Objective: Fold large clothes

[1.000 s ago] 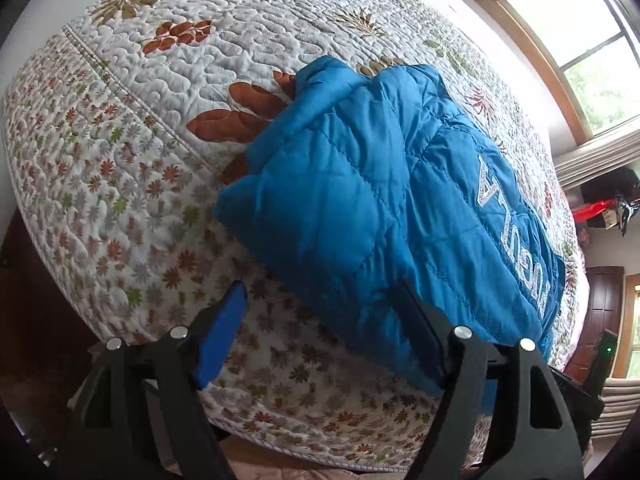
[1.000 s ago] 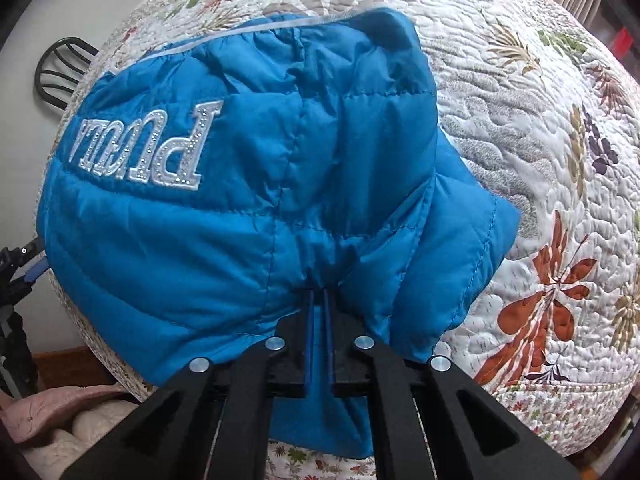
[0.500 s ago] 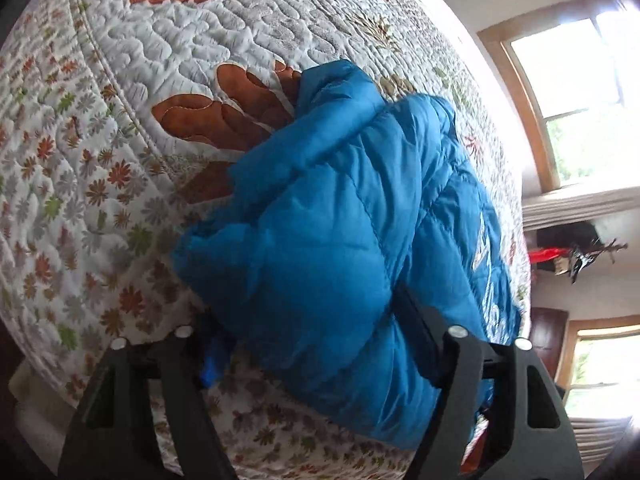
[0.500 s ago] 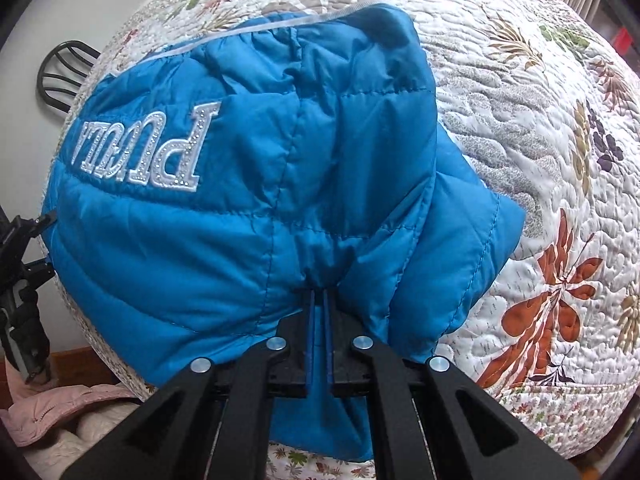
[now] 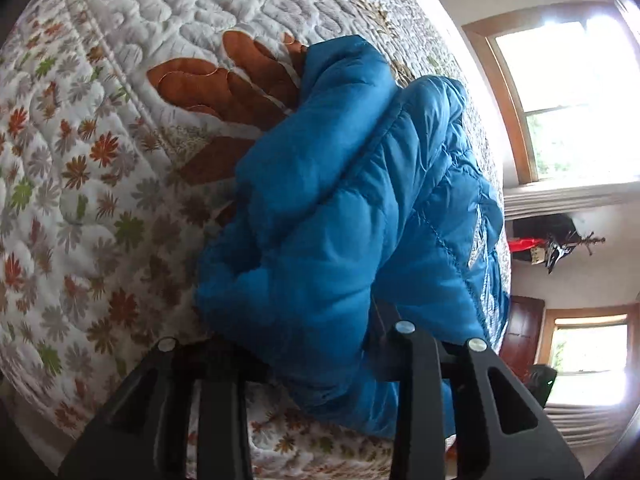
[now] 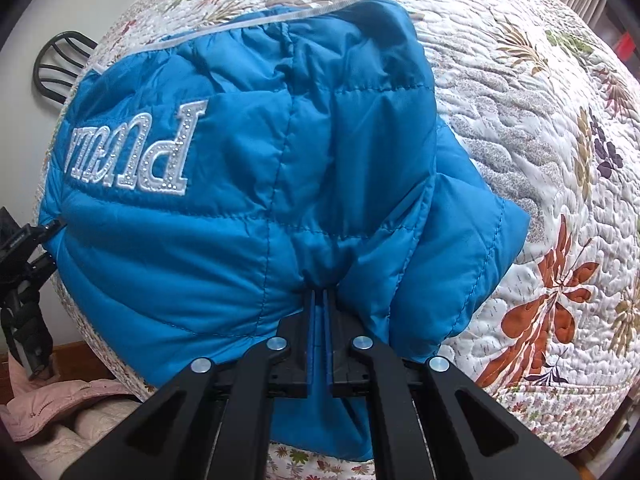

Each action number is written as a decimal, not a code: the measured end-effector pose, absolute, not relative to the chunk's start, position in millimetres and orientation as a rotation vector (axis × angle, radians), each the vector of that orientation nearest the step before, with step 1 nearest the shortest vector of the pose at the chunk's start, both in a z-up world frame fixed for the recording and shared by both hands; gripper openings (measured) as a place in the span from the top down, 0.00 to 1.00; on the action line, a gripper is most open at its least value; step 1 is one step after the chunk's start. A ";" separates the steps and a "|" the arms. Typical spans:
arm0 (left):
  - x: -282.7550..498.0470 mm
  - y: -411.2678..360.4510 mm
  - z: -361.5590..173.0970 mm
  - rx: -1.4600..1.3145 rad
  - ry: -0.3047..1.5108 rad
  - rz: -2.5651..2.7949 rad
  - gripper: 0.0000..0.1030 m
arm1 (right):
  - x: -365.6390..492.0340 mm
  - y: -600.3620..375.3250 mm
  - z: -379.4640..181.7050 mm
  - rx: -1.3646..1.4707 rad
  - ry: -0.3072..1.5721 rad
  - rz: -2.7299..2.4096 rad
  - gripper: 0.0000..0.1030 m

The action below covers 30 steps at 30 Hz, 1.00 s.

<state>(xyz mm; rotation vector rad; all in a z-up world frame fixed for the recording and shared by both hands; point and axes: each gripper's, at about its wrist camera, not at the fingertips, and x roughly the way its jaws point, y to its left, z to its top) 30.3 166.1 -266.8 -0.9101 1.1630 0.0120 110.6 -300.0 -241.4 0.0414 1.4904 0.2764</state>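
A puffy blue jacket (image 5: 340, 200) with silver lettering (image 6: 140, 152) lies bunched on a floral quilted bed (image 5: 100, 160). My left gripper (image 5: 300, 328) is low over the jacket's near edge. Its jaws are closing, and a thick fold of blue fabric fills the gap between them and hides the left fingertip. In the right wrist view the jacket (image 6: 260, 200) spreads out ahead. My right gripper (image 6: 319, 292) is shut on a pinch of its hem, and the fabric puckers at the blue pads.
The quilt (image 6: 540, 120) slopes away to the right and far side. A pink garment (image 6: 60, 408) lies on the floor at lower left, below dark gear (image 6: 20, 280) and a black chair back (image 6: 56, 68). Windows (image 5: 560, 80) and a door (image 5: 524, 332) stand beyond the bed.
My left gripper has sunk onto the jacket's edge, and its jaws have narrowed from wide apart to tight around a fold. The right gripper and its hold have stayed put.
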 end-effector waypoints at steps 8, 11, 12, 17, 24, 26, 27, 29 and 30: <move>40.1 152.3 -262.9 -0.810 1.149 0.009 0.67 | 109.2 -296.4 -246.8 0.042 1.474 0.280 0.99; 35.0 153.5 -261.7 -0.795 1.145 0.013 0.67 | 103.6 -292.0 -247.6 0.019 1.453 0.271 0.99; 35.2 152.5 -261.2 -0.793 1.142 0.014 0.67 | 101.1 -291.4 -247.0 0.012 1.447 0.267 0.99; 35.4 144.1 -255.3 -0.796 1.142 0.033 0.70 | 93.8 -285.5 -248.9 0.023 1.428 0.264 0.99; 37.7 115.7 -184.7 -0.599 1.046 0.044 0.76 | 76.8 -308.0 -223.1 0.094 1.348 0.279 0.90; 37.6 98.5 -155.8 -0.525 1.004 0.026 0.76 | 63.9 -319.8 -207.4 0.114 1.319 0.271 0.89; 37.9 88.0 -142.9 -0.481 0.990 0.019 0.76 | 58.5 -326.4 -201.3 0.120 1.316 0.256 0.89; 38.9 61.0 -116.1 -0.379 0.959 -0.002 0.76 | 45.7 -341.7 -189.9 0.134 1.317 0.207 0.88; 39.8 45.2 -104.3 -0.324 0.947 -0.015 0.76 | 38.9 -347.5 -184.7 0.136 1.315 0.185 0.87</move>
